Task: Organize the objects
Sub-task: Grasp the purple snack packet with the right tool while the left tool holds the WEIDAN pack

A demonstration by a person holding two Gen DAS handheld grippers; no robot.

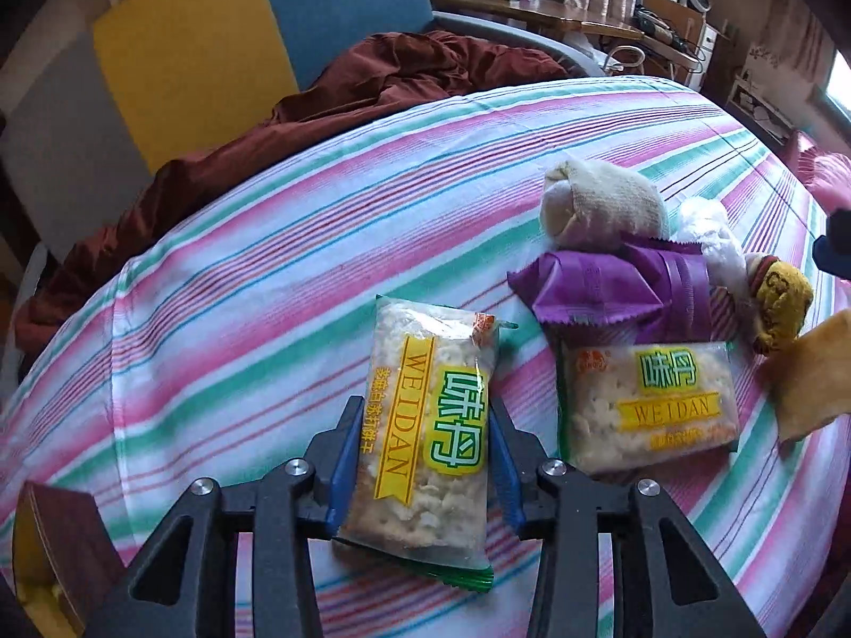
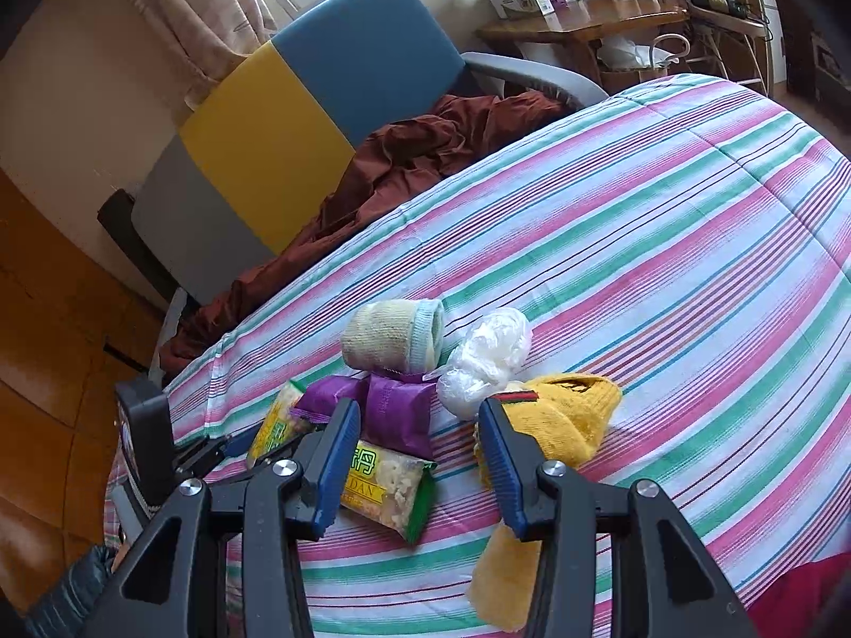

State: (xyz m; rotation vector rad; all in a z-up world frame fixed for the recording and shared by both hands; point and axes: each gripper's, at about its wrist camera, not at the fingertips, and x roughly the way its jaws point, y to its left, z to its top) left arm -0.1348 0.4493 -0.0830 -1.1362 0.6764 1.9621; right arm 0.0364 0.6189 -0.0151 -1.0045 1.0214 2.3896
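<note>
My left tool [image 1: 423,465] is clenched on a cracker pack [image 1: 425,441], low centre of the left view, on the striped bed [image 1: 266,292]. A second cracker pack [image 1: 646,404] lies right of it, under a purple packet [image 1: 595,287]. My right tool [image 2: 420,460] hangs over the pile; a yellow sock [image 2: 564,425] touches its right finger, but I cannot tell whether it's gripped. Cream sock roll [image 2: 391,335] and white bag [image 2: 486,359] sit behind.
</note>
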